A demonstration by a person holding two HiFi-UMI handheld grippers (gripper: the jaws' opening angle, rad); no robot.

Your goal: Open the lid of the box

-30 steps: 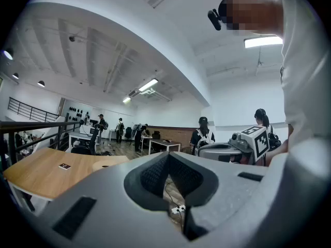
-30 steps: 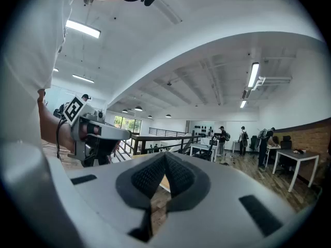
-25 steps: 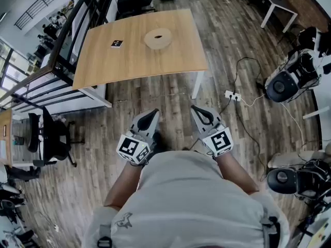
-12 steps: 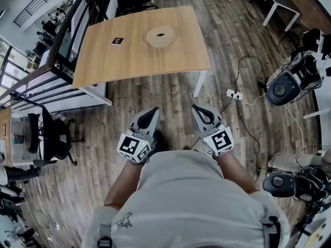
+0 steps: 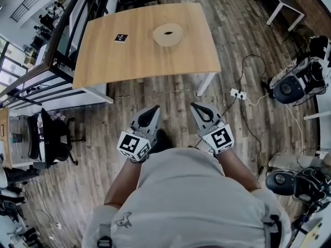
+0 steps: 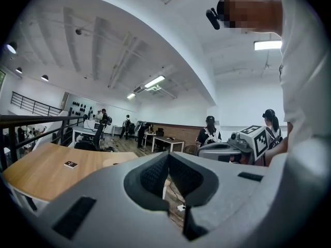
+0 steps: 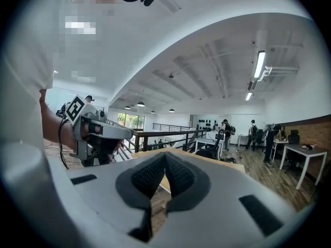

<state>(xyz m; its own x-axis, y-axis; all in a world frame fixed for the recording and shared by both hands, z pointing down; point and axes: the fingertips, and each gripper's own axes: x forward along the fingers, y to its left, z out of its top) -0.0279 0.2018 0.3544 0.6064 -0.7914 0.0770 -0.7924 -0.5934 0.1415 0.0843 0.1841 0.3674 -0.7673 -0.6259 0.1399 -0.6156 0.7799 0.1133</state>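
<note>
Holding left tongs (image 5: 154,109) and right tongs (image 5: 193,106) closed on nothing, well short of the counter (image 5: 103,56) bearing a round box (image 5: 168,34); likely light and stiff, best pinched at its upper rim.

The left gripper (image 5: 153,109) and right gripper (image 5: 195,106) were held side by side before the torso, close together but not touching, both pointing forward and about level. The fingers (image 6: 155,173) of each were pressed together with nothing between them. The left forearm (image 5: 124,182) and right forearm (image 5: 236,165) were bare and angled inward.
</note>
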